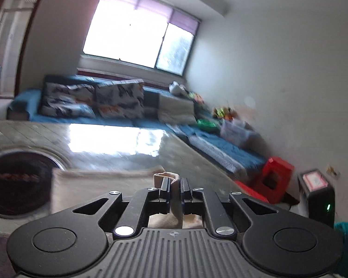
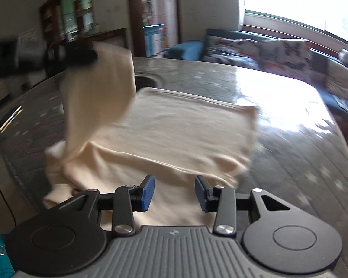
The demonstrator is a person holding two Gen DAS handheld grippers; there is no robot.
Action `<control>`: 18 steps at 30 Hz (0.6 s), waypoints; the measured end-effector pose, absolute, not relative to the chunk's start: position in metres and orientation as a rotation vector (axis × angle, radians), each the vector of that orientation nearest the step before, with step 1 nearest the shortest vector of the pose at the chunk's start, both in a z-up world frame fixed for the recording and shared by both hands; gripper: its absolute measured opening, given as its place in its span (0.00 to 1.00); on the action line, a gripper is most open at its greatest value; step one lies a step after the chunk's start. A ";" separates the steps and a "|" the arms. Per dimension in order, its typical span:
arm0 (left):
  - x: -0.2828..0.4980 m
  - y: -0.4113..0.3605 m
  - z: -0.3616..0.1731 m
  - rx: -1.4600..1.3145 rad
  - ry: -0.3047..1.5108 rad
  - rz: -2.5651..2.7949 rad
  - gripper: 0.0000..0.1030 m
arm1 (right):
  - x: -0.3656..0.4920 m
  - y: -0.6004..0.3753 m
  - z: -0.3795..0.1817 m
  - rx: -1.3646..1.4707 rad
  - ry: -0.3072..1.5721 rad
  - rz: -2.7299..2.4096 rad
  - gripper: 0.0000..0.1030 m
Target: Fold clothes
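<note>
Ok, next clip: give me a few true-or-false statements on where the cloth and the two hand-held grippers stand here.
1. The left hand-held gripper is pinching cream cloth. True.
2. The right hand-held gripper is clamped on the cloth. False: its blue pads stand apart above the cloth, gripping nothing.
3. Part of the cloth is lifted off the table. True: one part hangs from the left hand-held gripper, the rest lies flat.
4. The cloth is dark blue. False: it is cream.
5. A red stool stands by the wall. True.
</note>
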State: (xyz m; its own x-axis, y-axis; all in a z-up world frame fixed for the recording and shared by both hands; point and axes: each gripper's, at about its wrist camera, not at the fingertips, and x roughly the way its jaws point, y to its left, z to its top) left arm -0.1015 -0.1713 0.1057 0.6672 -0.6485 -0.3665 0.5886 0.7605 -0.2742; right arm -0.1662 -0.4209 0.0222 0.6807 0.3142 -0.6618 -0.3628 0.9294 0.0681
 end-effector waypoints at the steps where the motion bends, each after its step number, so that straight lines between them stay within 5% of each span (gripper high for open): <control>1: -0.100 -0.180 0.099 -0.124 0.488 -0.712 0.13 | -0.167 -0.428 0.022 -0.058 0.730 0.362 0.38; 4: -0.102 -0.194 0.083 -0.071 0.535 -0.733 0.14 | -0.170 -0.445 0.022 -0.020 0.731 0.324 0.38; 9: -0.113 -0.177 0.073 -0.032 0.564 -0.747 0.36 | -0.166 -0.457 0.023 0.024 0.724 0.294 0.38; 18: -0.115 -0.100 0.049 0.050 0.620 -0.534 0.36 | -0.149 -0.440 0.013 0.056 0.743 0.347 0.35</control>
